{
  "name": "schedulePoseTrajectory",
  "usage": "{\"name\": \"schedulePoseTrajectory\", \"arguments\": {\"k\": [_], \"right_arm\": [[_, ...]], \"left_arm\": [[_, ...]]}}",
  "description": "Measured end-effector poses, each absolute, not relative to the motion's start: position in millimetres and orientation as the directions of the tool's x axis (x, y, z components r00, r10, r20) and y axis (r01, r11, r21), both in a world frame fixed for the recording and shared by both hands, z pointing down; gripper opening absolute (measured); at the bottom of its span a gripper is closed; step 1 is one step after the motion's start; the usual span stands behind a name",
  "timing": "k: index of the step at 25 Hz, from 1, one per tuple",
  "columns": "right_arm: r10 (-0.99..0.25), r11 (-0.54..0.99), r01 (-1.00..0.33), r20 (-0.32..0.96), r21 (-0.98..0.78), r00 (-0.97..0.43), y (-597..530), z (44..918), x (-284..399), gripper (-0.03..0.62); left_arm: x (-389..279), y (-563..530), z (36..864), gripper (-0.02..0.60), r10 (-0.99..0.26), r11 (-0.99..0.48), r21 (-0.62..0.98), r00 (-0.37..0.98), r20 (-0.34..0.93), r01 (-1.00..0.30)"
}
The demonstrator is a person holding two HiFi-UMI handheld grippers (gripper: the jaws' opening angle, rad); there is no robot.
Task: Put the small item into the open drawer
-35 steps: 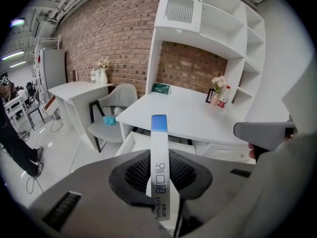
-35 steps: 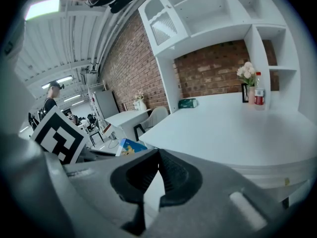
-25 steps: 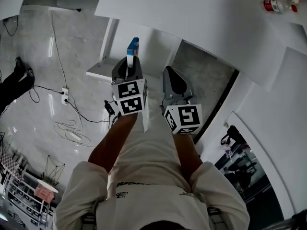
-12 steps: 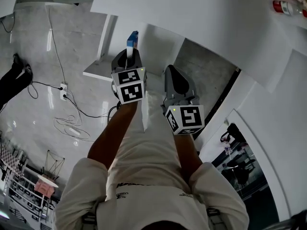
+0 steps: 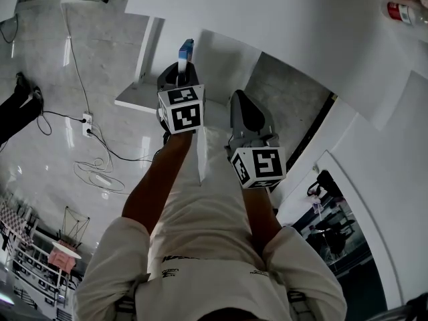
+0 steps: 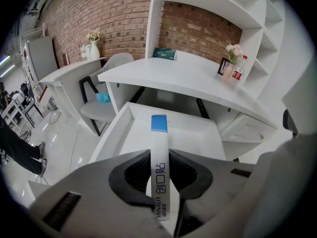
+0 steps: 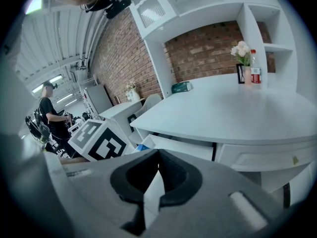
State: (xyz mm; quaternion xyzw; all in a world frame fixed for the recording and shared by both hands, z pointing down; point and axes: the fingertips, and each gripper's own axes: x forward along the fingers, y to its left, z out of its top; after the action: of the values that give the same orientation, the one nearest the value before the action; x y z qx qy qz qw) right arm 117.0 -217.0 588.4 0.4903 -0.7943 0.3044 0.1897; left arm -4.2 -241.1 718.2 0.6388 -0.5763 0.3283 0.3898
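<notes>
- Nearby, the right claw [image 7: 157, 156] was clenched, with nothing in it.
- The left claw [image 6: 159, 158] was grasping a slim white box [image 6: 159, 133] with a blue end.
- That box pointed out over the open drawer [image 6: 195, 133], not yet in it.
- Beyond stood the white bench [image 6: 188, 78].

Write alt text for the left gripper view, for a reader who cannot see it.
The left gripper has its black jaws shut on a slim white cardboard box with a blue end, aimed at an open white drawer. The drawer sticks out from under a curved white desk before a red brick wall.
</notes>
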Motion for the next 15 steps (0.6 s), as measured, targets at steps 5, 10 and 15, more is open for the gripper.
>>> {"name": "schedulePoseTrajectory", "arguments": {"k": [5, 10, 15], "right_arm": [[-0.661, 0.326, -0.895, 0.604, -0.304, -0.445, -215.0, 593.6, 112.7, -0.002], [-0.661, 0.319, -0.899, 0.609, -0.301, -0.439, -214.0, 595.9, 113.2, -0.002], [-0.664, 0.308, -0.902, 0.611, -0.301, -0.431, -213.0, 598.0, 115.0, -0.002]], "left_arm": [[-4.8, -243.4, 732.5, 0.080, -0.454, -0.037, 0.117, 0.121, 0.883, -0.992], [-0.4, -248.5, 742.1, 0.080, -0.431, -0.047, 0.119, 0.128, 0.893, -0.992], [-0.8, -250.0, 751.5, 0.080, -0.413, -0.053, 0.110, 0.122, 0.903, -0.993]]}}
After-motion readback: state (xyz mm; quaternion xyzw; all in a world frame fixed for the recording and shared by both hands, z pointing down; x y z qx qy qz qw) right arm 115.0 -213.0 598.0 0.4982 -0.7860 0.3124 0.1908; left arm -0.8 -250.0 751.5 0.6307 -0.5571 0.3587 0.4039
